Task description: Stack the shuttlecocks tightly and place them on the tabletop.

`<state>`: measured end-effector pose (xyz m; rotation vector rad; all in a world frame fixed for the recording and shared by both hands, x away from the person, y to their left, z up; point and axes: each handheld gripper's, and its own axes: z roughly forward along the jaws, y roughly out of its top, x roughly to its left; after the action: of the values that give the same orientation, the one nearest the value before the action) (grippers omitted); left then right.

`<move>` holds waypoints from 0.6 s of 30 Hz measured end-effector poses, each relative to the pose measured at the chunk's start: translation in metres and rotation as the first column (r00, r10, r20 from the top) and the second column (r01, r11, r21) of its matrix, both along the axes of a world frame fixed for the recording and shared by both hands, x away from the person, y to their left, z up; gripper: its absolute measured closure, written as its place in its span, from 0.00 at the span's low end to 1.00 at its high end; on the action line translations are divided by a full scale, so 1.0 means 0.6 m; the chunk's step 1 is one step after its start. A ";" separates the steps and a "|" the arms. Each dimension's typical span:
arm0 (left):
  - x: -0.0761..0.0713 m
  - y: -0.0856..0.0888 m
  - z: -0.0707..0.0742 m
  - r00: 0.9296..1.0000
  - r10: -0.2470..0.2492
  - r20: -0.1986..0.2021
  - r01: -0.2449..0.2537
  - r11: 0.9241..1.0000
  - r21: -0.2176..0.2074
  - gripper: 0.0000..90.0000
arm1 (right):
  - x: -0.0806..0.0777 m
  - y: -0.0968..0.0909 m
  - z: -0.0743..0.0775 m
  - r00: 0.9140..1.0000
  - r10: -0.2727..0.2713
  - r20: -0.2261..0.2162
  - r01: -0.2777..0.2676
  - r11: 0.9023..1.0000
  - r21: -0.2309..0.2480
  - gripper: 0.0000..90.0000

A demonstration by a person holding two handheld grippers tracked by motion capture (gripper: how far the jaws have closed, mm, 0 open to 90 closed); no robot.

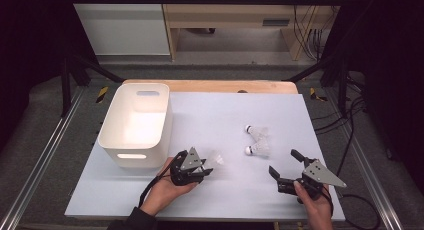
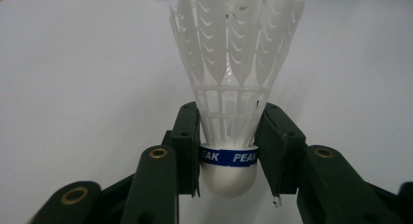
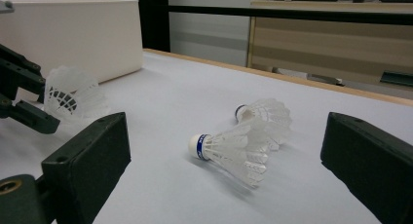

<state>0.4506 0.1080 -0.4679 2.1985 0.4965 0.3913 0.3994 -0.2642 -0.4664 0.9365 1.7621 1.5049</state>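
I had the left gripper (image 1: pixel 204 166) clamped on a shuttlecock (image 2: pixel 233 87), right gripper (image 1: pixel 285 166) wide open and empty, the white bin (image 1: pixel 116 140) next

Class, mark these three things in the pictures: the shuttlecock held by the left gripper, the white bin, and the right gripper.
Held shuttlecock (image 2: pixel 229 177): left gripper view, on its white cork.
White bin (image 1: pixel 162 127): high view, on its right-hand wall.
Right gripper (image 1: pixel 285 163): high view, midway between its open fingertips.
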 end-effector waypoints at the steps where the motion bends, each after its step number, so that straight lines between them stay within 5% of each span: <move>1: -0.002 0.001 -0.002 1.000 0.001 0.001 -0.001 1.000 0.000 0.70 | 0.000 0.000 0.000 1.000 -0.001 -0.003 0.001 1.000 0.002 0.05; 18: -0.009 -0.001 -0.020 1.000 -0.016 0.007 0.016 0.999 0.043 0.61 | 0.000 0.002 0.000 1.000 0.001 -0.003 -0.001 1.000 -0.006 0.05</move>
<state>0.4453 0.1075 -0.4799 2.2402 0.4701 0.4053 0.3991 -0.2629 -0.4664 0.9359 1.7682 1.4990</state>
